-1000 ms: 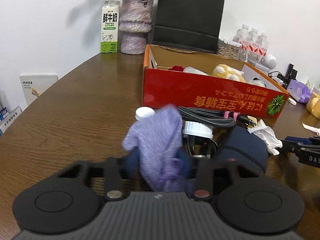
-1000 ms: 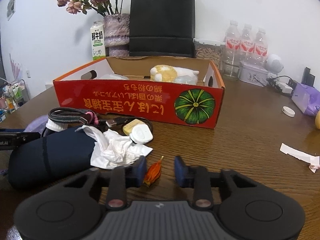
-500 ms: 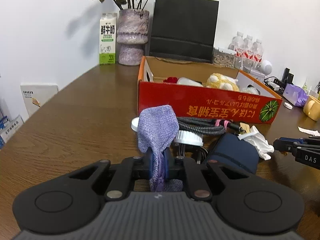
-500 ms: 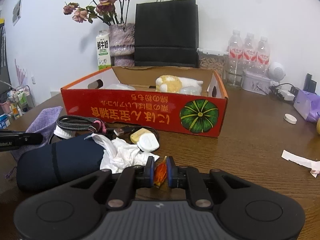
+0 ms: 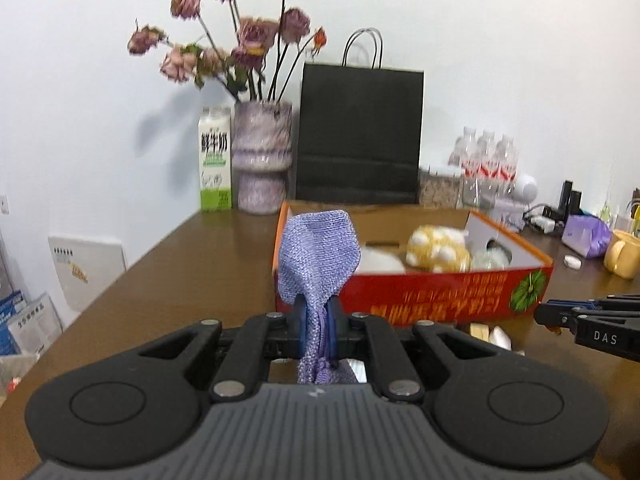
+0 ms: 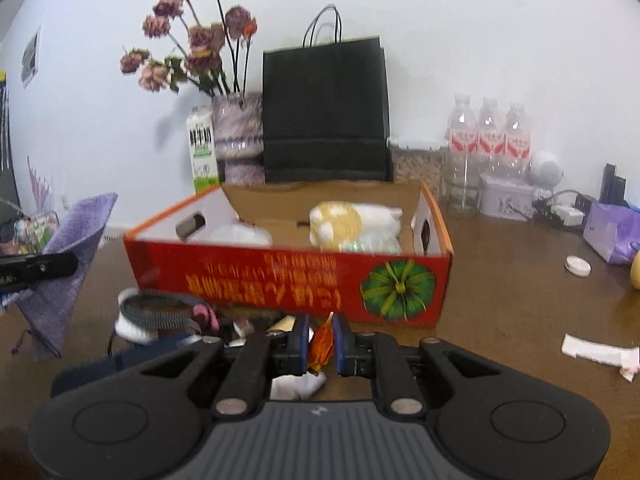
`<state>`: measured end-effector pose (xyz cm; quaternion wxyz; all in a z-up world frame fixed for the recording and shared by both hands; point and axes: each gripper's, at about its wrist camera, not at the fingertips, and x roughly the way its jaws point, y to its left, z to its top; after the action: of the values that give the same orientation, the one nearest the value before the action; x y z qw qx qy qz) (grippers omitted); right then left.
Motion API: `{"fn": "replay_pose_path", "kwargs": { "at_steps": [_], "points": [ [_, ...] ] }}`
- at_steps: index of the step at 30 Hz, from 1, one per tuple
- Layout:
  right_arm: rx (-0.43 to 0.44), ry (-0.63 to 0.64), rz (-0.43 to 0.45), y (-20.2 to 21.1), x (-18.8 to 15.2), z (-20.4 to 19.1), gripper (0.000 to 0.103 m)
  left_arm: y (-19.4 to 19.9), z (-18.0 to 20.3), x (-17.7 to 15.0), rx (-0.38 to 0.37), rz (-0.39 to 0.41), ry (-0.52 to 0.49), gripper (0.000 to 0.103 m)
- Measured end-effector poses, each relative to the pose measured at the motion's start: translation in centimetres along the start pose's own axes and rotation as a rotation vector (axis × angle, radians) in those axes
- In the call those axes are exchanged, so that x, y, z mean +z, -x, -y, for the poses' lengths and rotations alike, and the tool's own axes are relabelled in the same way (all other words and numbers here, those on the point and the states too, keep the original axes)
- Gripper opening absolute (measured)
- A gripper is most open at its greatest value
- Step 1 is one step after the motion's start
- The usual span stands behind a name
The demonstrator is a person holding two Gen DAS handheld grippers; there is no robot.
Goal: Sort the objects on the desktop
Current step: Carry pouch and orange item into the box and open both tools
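My left gripper [image 5: 316,326] is shut on a purple knitted cloth [image 5: 318,256], which stands up from the jaws and hides part of the red cardboard box [image 5: 448,300] behind it. In the right wrist view the same cloth [image 6: 66,256] hangs at the left, above the table. My right gripper [image 6: 321,338] is shut on a small orange wrapper [image 6: 321,344], lifted in front of the red box [image 6: 304,280]. The box holds a yellow plush toy [image 6: 338,222] and white items. A coiled cable [image 6: 160,310], a dark blue pouch [image 6: 132,360] and crumpled white tissue [image 6: 298,384] lie below.
A vase of dried flowers [image 5: 262,164], a milk carton [image 5: 215,164] and a black paper bag [image 5: 360,140] stand at the back. Water bottles [image 6: 488,148], a purple pack [image 6: 612,232], a white cap [image 6: 578,266] and a paper strip [image 6: 598,354] lie to the right.
Both grippers closed, the left on the purple cloth and the right on the orange wrapper. Both then rose and tilted up, lifting the cloth and wrapper off the table.
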<state>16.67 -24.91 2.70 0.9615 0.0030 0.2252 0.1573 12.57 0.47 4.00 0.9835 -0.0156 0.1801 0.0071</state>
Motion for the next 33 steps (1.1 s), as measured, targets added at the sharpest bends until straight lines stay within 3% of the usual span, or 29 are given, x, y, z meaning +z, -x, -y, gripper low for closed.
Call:
{"fn": "replay_pose_path", "kwargs": {
  "at_steps": [10,17,25,33],
  "points": [
    [0.011,-0.004,0.148,-0.4,5.0,-1.1,0.012,-2.0,2.1,3.6,-0.055,0.095,0.025,0.010],
    [-0.043,0.011,0.214,-2.2,7.8,-1.1,0.011,-5.2,3.8,5.6,-0.061,0.143,0.032,0.010],
    [-0.099,-0.020,0.185,-7.7,9.3,1.0,0.011,-10.6,4.6,7.1,-0.034,0.102,0.006,0.010],
    [-0.114,-0.042,0.093,-12.4,8.8,3.0,0.011,-15.1,3.0,5.9,-0.002,0.004,0.029,0.010]
  ]
}}
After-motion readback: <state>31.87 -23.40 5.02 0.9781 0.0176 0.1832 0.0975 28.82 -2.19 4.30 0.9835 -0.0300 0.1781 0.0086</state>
